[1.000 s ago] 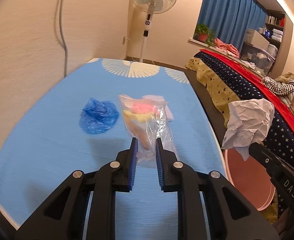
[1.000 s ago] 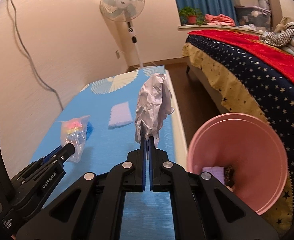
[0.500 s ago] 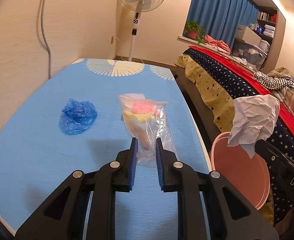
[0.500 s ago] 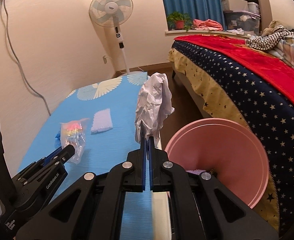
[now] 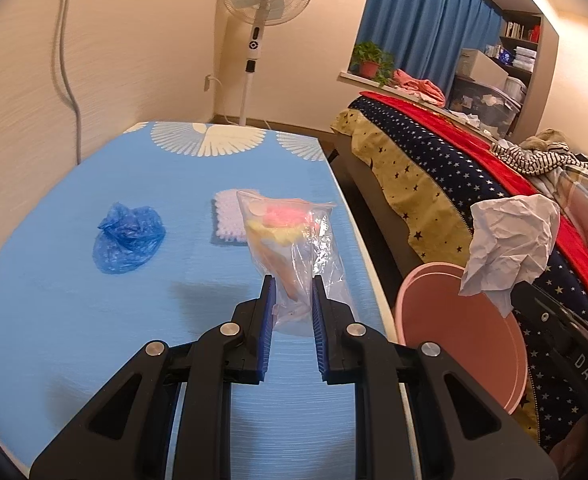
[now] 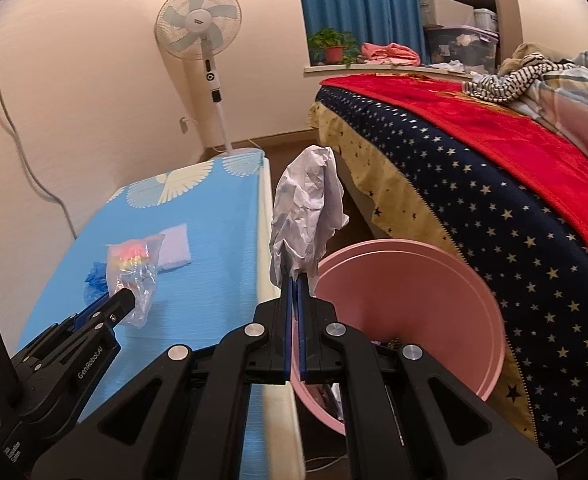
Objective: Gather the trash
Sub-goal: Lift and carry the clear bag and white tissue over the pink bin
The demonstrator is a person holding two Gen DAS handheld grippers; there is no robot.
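Right wrist view: right claw (image 6: 294,280) pinches crumpled paper (image 6: 307,216) by its lower edge, just beside the pink bin (image 6: 473,280); light, springy. Left claw (image 5: 290,292) holds a clear bag (image 5: 290,240), limp and slippery, above the bench (image 5: 54,280)

Each hand-held gripper, left (image 5: 290,284) and right (image 6: 294,282), was matte black with silver screws, blue ribbed finger pads (image 5: 267,320) and white lettering.
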